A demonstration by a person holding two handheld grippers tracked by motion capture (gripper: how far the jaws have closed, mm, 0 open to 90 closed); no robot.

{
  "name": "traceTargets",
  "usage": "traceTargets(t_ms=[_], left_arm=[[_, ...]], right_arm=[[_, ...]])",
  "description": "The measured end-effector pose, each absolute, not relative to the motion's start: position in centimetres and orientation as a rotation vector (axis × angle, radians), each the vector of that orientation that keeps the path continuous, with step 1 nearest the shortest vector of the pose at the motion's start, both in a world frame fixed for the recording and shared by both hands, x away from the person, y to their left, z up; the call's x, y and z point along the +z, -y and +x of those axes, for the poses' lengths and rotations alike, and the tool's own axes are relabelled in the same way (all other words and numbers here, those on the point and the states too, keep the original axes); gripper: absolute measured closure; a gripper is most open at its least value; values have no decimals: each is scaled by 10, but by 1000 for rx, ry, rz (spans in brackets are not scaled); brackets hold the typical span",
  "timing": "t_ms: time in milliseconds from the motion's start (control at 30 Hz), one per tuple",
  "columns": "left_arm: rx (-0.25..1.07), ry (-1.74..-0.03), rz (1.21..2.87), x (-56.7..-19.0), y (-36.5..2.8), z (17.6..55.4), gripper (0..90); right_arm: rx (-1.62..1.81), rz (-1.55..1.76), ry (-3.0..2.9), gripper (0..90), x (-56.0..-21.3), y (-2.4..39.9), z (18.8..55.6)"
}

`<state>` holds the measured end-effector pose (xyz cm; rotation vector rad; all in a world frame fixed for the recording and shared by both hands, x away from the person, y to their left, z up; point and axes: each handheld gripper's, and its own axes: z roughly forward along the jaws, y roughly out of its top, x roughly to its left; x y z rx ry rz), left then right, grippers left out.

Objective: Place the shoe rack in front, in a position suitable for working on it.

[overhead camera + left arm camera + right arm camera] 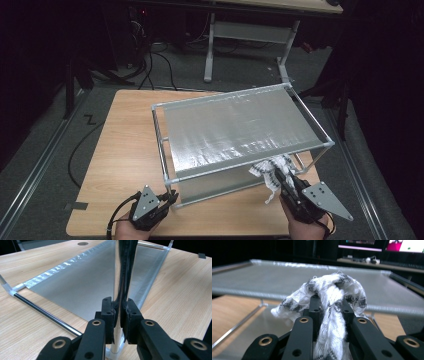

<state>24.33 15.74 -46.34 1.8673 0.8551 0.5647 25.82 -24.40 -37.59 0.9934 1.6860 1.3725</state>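
A metal-tube rack [159, 131] with a silvery top sheet [240, 125] stands on the wooden table [125, 145]. My left gripper [172, 196] is at the rack's near left corner. In the left gripper view it [120, 312] is shut on the shiny upright post [122, 270] there, with the lower silver sheet [87, 285] beyond. My right gripper [280, 175] is at the rack's near right edge, shut on a white cloth with dark pattern [270, 172]. The bunched cloth [329, 290] bulges over the right gripper [330, 307], just before the top sheet [287, 275], and trails down between the jaws.
The rack covers most of the right half of the table; bare wood lies left of it and along the front edge. A white-legged desk [210, 45] stands on the floor beyond the table, with cables [160, 65] nearby. A piece of tape [79, 206] sits at the table's near left corner.
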Motion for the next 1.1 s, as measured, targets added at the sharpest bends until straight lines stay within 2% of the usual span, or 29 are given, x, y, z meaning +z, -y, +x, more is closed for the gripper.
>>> traceTargets(t_ms=[500, 667, 1100], left_arm=[[540, -864, 1866, -464, -157, 242, 809], [538, -862, 1861, -464, -157, 242, 809], [499, -805, 1878, -464, -145, 240, 809]], right_arm=[[1478, 927, -1582, 778, -343, 238, 259], [1517, 903, -1613, 776, -340, 215, 267], [1557, 838, -1818, 765, -363, 125, 282]])
